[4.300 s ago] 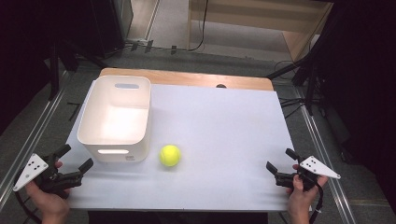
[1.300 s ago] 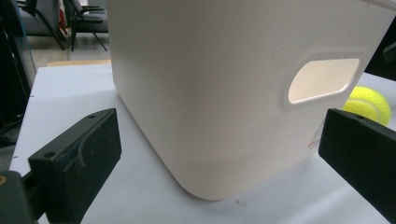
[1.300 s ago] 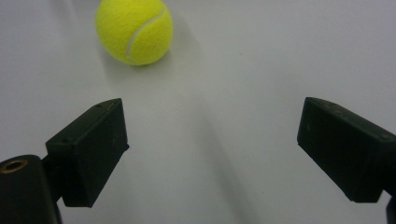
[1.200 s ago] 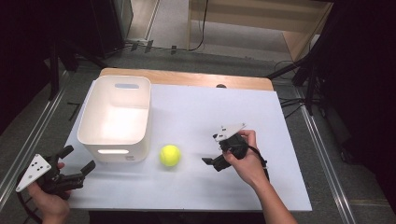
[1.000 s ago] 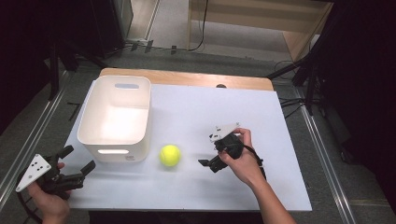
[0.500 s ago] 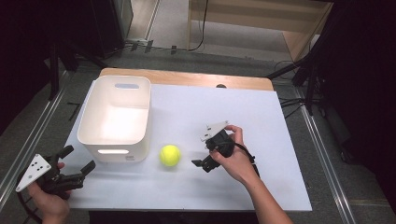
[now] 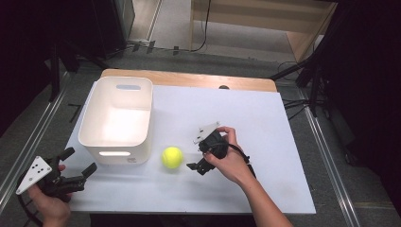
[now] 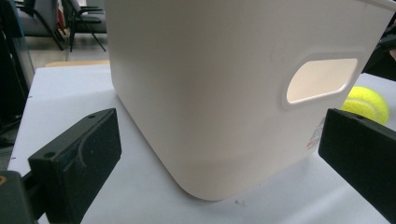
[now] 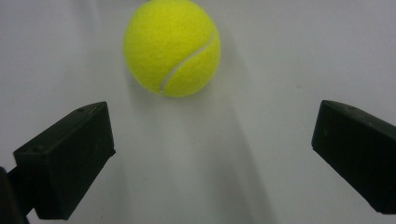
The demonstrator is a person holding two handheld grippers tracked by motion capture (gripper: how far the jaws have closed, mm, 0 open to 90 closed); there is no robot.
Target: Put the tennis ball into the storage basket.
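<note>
Tennis ball (image 7: 172, 157): yellow, resting on the white tabletop (image 7: 265, 123) just beside the front right corner of the white plastic bin (image 7: 118, 120), untouched. Right gripper (image 7: 195, 166): near the ball on its right side, jaws spread wide and empty, aimed at it. Left gripper (image 7: 78, 165): held at the table's near left corner in front of the bin, jaws likewise spread, grasping nothing.

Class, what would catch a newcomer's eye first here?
The yellow ball on the white table, just right of the white bin. The right tool, open, points at the ball from close by; the left tool waits open at the table's near left corner.
</note>
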